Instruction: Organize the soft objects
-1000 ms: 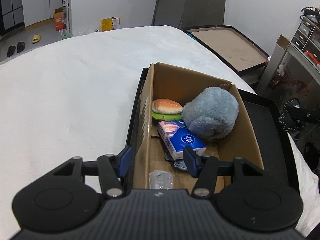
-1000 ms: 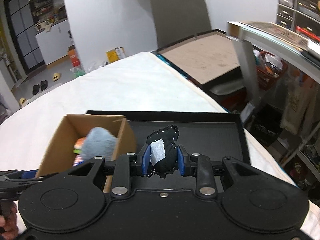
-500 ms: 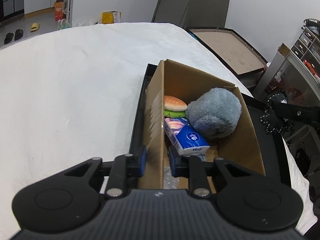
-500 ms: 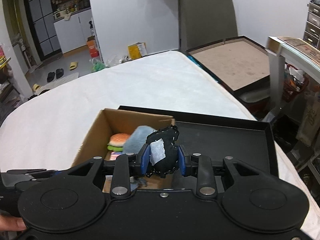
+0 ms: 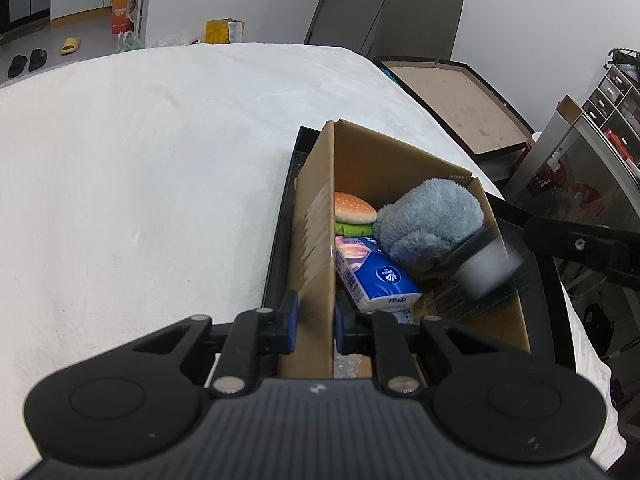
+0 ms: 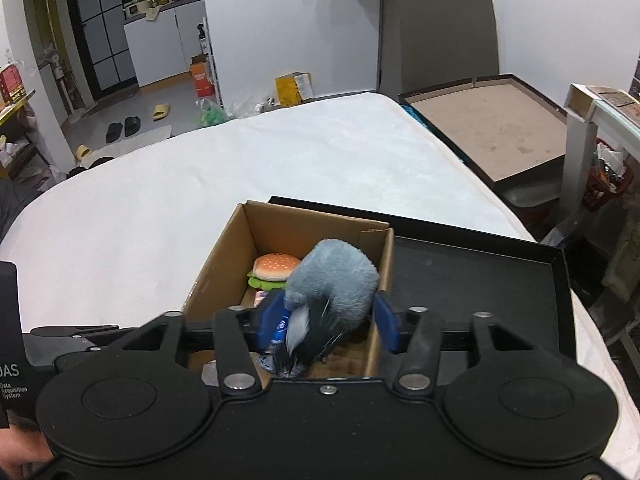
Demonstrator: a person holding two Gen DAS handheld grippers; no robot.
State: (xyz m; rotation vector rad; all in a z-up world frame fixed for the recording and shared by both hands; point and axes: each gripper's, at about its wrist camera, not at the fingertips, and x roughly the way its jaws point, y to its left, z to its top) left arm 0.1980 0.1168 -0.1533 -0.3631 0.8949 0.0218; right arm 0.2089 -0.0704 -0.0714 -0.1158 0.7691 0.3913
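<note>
Black soft item (image 6: 308, 332): motion-blurred, dark with a pale tag; between the right fingers but clear of both pads, over the near end of the open box; appears to be dropping, blur too strong to be sure.
Same item, left view (image 5: 480, 268): blurred streak with a grey patch at the box's right wall, just beside the plush.
Right gripper (image 6: 326, 322): jaws opening, blue pads spread well apart, nothing pressed between them; judged a release, not a grasp.
Left gripper (image 5: 314, 318): fingers pinched on the left wall of the cardboard box (image 5: 316, 248), one pad outside, one inside; judged to be steadying the box.
Box position: inside the left end of a black tray (image 6: 480, 264), on the white table cover (image 5: 140, 180).
Box contents: blue-grey plush (image 6: 336, 276) at the far right; burger toy (image 6: 276, 268) at the far left; tissue pack (image 5: 372, 276) lying lengthwise along the left wall, near end toward the left pads.
Key relation: item directly below and ahead of the right fingertips, free floor space beneath at the near right corner.
Long axis of box: running away from both cameras.
Nearer hand: right.
Next move, judged: lift right gripper clear; little to go wrong beyond the item catching on the right wall.
Progress, judged: tray bare, possibly the last piece.
</note>
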